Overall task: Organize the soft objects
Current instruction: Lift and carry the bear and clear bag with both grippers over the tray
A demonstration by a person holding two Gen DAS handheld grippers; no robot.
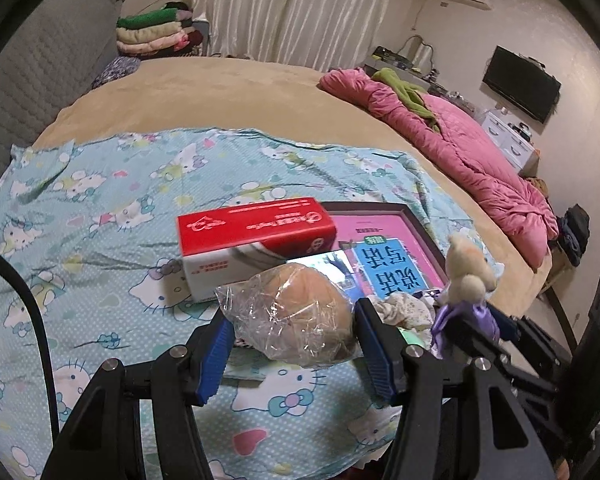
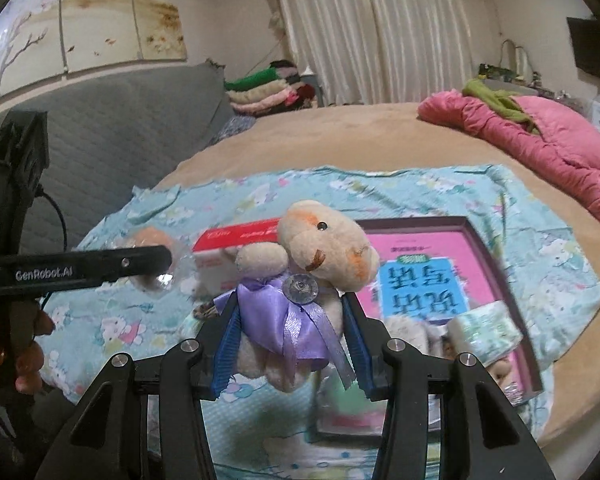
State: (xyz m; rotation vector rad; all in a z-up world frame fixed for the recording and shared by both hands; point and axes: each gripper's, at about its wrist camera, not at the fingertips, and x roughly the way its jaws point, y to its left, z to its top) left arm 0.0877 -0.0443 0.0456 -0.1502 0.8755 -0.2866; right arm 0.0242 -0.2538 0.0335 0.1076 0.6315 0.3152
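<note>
The left tongs (image 1: 294, 344) are gripping a wrapped bun (image 1: 300, 312); the right tongs (image 2: 290, 344) are gripping a bear (image 2: 300, 280), hiding its legs partly.

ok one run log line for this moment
left gripper: shut on wrapped bun | right gripper: shut on teddy bear | both above bedsheet

Left wrist camera: on my left gripper (image 1: 294, 320), angled down across the bed, close over the patterned sheet (image 1: 100, 220). Right wrist camera: same, on my right gripper (image 2: 290, 332). Shared: sheet, red box (image 1: 256, 232), pink book (image 2: 432, 272), curtains (image 2: 380, 28).
</note>
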